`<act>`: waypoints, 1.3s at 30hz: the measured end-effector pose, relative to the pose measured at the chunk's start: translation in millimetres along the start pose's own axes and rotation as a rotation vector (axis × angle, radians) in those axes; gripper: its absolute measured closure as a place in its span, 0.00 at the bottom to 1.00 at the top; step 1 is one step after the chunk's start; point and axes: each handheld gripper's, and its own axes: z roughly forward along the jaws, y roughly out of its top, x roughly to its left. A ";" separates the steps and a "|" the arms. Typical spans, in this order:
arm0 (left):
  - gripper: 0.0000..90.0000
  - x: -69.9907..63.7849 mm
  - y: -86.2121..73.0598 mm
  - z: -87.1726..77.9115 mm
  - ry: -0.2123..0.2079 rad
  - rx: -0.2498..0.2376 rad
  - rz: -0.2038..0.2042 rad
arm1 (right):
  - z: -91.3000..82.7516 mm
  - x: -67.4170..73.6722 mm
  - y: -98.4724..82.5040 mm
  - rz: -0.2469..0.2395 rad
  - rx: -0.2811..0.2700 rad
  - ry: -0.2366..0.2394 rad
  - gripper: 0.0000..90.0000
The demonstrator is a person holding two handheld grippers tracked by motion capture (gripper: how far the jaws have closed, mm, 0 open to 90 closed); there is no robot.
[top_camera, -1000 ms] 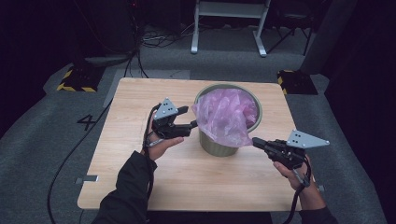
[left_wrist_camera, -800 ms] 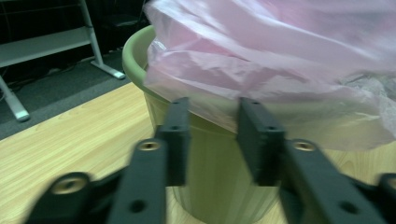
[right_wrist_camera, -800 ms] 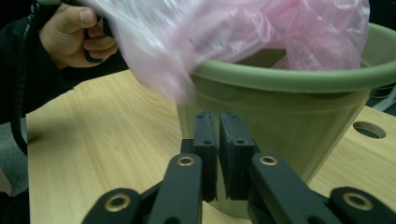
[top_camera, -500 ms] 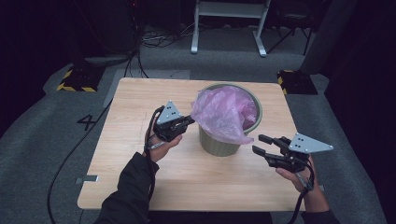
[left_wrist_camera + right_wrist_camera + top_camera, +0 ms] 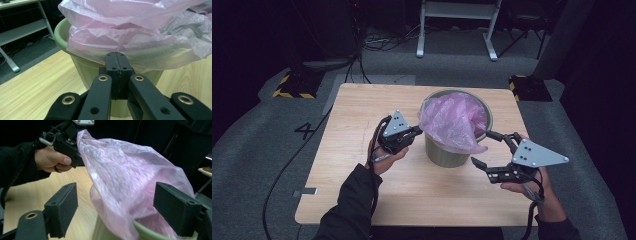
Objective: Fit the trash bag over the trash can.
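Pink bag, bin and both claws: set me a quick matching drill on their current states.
Things:
1. pink bag
2. green bin
3. left claw
4. right claw
5. table

States:
A. jaws spread wide, nothing between the pads
B. bare pale wood
C. draped over the rim, bunched up
D. jaws shut at the bag's edge
E. standing upright on the table

Pairs: 1-C, 2-E, 3-D, 4-A, 5-B
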 end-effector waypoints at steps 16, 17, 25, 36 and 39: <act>1.00 -4.6 -7.4 1.3 -0.032 0.046 0.044 | 17.6 -50.6 -0.3 0.190 0.033 -0.176 1.00; 1.00 -4.5 -8.0 1.6 -0.031 0.045 0.041 | 16.1 -54.7 -1.8 0.202 0.033 -0.203 1.00; 0.66 -3.2 -5.9 -11.7 -0.019 -0.052 0.003 | 3.5 -72.0 -19.5 0.320 0.013 -0.197 1.00; 0.17 -24.8 14.2 -16.5 -0.075 -0.126 -0.075 | -4.5 -50.5 -24.4 0.373 -0.010 -0.060 1.00; 0.16 -28.3 13.5 -12.6 -0.054 -0.115 -0.118 | 0.2 -40.0 -26.9 0.361 0.008 -0.012 1.00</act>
